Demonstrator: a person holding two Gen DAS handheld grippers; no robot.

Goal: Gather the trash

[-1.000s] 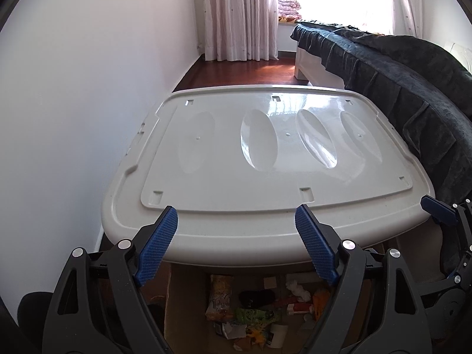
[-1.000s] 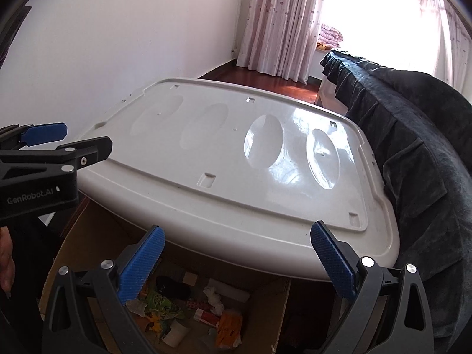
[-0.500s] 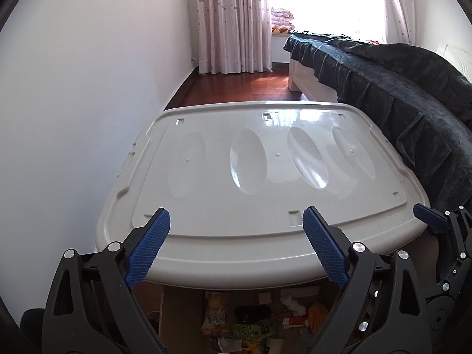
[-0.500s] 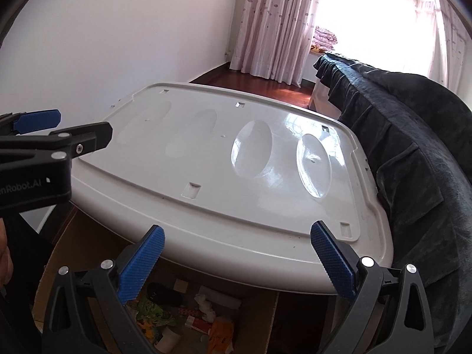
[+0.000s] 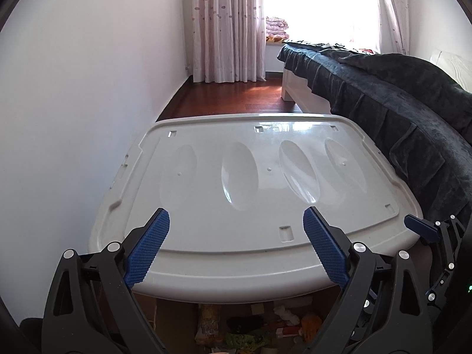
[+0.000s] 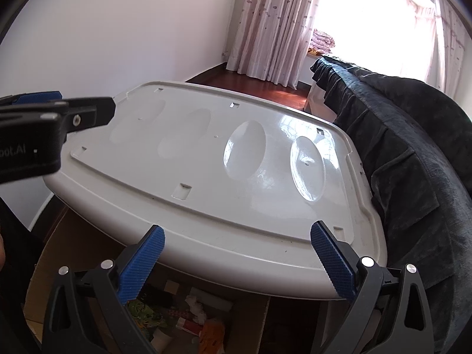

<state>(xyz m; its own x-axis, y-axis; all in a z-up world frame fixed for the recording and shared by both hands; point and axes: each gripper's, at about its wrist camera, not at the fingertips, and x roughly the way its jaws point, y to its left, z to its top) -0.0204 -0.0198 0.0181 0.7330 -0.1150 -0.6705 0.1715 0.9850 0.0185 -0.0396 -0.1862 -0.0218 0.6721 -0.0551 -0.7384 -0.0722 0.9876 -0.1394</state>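
Mixed trash (image 5: 250,329), wrappers, crumpled paper and small packs, lies in an open cardboard box (image 6: 56,253) at the bottom of both views (image 6: 177,318). A big white plastic lid (image 5: 250,194) with several oval dents covers most of the box. My left gripper (image 5: 235,221) hovers over the lid's near edge, open, nothing between its blue pads. My right gripper (image 6: 237,236) hangs beside it, also open and empty. In the right wrist view, one black finger (image 6: 85,112) of the left gripper shows at the left edge.
A white wall (image 5: 73,103) runs close along the lid's left side. A bed under a dark blue blanket (image 5: 413,112) lines the right side. Red-brown wood floor (image 5: 236,94) leads to pink curtains (image 5: 227,23) and a bright window.
Both views have tipped upward: the lid sits lower in each picture and less of the trash box shows. The left gripper's jaws have spread a little wider.
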